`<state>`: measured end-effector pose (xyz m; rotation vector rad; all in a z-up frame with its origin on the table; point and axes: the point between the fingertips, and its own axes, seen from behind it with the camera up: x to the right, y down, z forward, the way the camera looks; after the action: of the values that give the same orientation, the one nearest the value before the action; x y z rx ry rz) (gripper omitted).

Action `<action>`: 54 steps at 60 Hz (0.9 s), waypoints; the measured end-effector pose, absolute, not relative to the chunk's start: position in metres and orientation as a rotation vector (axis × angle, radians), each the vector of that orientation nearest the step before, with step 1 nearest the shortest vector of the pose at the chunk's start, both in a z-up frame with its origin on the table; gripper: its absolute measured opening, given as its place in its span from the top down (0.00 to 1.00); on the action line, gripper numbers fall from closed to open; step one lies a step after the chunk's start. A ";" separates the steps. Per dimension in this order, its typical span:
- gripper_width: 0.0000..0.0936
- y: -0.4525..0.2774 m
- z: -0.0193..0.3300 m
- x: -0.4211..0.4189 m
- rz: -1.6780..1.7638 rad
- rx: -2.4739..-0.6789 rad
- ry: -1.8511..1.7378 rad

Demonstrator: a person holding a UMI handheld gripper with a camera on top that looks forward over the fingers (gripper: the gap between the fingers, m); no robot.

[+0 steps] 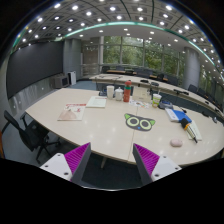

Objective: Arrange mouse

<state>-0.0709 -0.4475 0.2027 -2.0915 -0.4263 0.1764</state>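
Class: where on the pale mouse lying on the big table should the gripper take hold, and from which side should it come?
Judging from afar: the mouse lies flat and low beyond the open gripper, so descend from above and pinch its two long sides. Its exact heading is too small to tell.

Large pale conference table [95, 125]; ceiling spotlights [100, 20]; broad windows [125, 55]

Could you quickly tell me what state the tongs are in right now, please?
Tongs: open, holding nothing, above the near edge of the table; the mouse lies far ahead.
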 end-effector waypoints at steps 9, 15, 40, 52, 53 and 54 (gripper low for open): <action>0.09 -0.430 0.141 0.025 0.078 -2.166 -0.331; 0.09 -0.407 0.106 0.091 0.003 -2.195 -0.266; 0.09 -0.235 0.010 0.242 0.019 -2.229 -0.025; 0.09 -0.180 -0.004 0.262 0.063 -2.239 0.033; 0.09 -0.176 -0.004 0.262 0.069 -2.241 0.036; 0.10 -0.172 -0.004 0.262 0.075 -2.238 0.038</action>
<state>0.2625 -0.1719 -0.0037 -2.2383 0.0376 0.0753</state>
